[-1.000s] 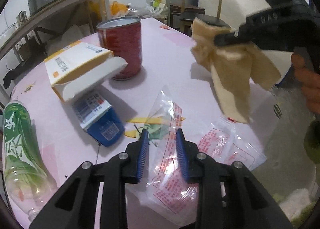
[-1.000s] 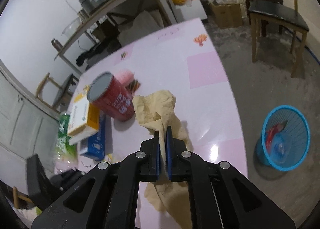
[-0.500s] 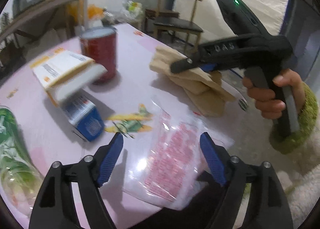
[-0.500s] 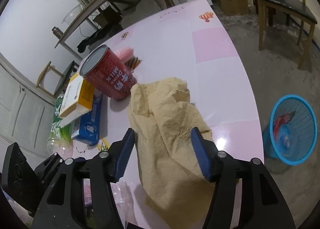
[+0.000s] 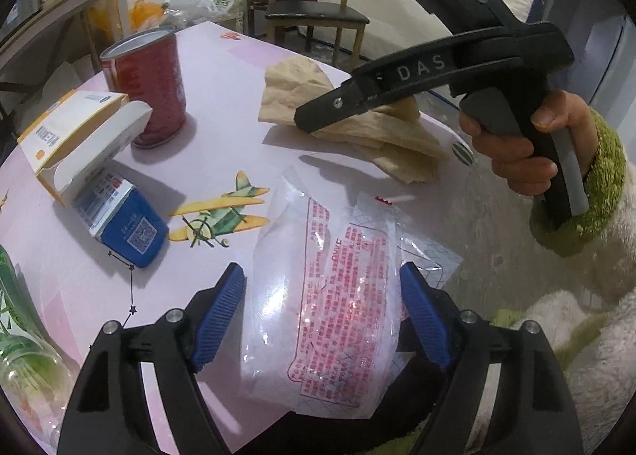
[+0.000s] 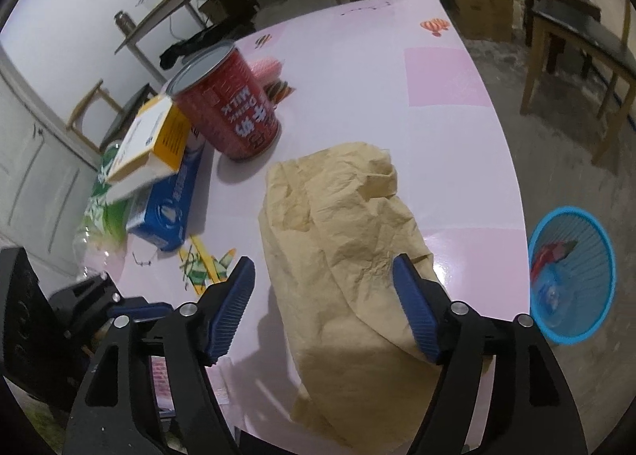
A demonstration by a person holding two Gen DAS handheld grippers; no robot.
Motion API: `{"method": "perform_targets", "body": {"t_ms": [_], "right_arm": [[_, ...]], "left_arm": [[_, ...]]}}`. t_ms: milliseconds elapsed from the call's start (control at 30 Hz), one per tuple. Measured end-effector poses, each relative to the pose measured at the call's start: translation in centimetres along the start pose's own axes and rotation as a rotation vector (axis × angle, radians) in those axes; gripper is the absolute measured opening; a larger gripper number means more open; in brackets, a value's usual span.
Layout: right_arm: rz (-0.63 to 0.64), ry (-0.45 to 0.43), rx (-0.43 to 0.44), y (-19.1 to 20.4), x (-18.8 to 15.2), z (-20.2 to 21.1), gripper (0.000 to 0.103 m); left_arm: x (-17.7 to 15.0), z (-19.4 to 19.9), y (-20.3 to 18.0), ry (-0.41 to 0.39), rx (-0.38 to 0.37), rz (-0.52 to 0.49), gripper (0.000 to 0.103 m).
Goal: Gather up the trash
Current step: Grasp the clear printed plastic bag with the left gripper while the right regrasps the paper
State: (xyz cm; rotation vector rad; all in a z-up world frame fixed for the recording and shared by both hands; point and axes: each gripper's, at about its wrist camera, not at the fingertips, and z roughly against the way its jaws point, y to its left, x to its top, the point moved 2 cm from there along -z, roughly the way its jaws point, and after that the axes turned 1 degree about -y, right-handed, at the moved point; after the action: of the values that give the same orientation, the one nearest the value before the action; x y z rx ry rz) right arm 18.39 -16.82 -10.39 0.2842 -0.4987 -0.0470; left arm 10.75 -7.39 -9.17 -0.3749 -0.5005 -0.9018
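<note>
A clear plastic bag with red print (image 5: 342, 296) lies flat at the near edge of the pink table (image 5: 222, 69). My left gripper (image 5: 322, 308) stands open over it, one blue pad on each side, neither pressing. A crumpled brown paper (image 6: 346, 236) rests on the table near its right edge. My right gripper (image 6: 324, 304) straddles the paper, its jaws opening and not gripping it. In the left wrist view the right gripper (image 5: 318, 117) hangs over the same paper (image 5: 397, 141), held by a hand in a green cuff.
A red can (image 6: 226, 113) stands upright mid-table. Beside it lie a yellow-and-white box (image 5: 75, 137), a blue box (image 5: 123, 224) and a green bottle (image 5: 16, 316). A blue basket (image 6: 572, 276) sits on the floor to the right. A wooden chair (image 5: 314, 14) stands beyond.
Both grippers have opened. The right one let go of the brown paper, which dropped onto the table. The left one released the plastic bag, which now lies flat.
</note>
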Motion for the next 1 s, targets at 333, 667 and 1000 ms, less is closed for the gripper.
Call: {"method": "perform_targets", "body": {"t_ms": [333, 667, 1000], "right_arm": [[0.131, 0.007, -0.102, 1.8, -0.7, -0.7, 0.075], [0.066, -0.008, -0.093, 1.0, -0.2, -0.3, 0.073], [0.055, -0.013, -0.076, 0.9, 0.1, -0.2, 0.073]], "left_arm": [[0.4, -0.2, -0.4, 0.006, -0.032, -0.036, 0.055], [1.5, -0.1, 4.3, -0.072, 0.036, 0.241, 0.036], [1.4, 0.0, 6.1, -0.078, -0.040, 0.360, 0.069]]}}
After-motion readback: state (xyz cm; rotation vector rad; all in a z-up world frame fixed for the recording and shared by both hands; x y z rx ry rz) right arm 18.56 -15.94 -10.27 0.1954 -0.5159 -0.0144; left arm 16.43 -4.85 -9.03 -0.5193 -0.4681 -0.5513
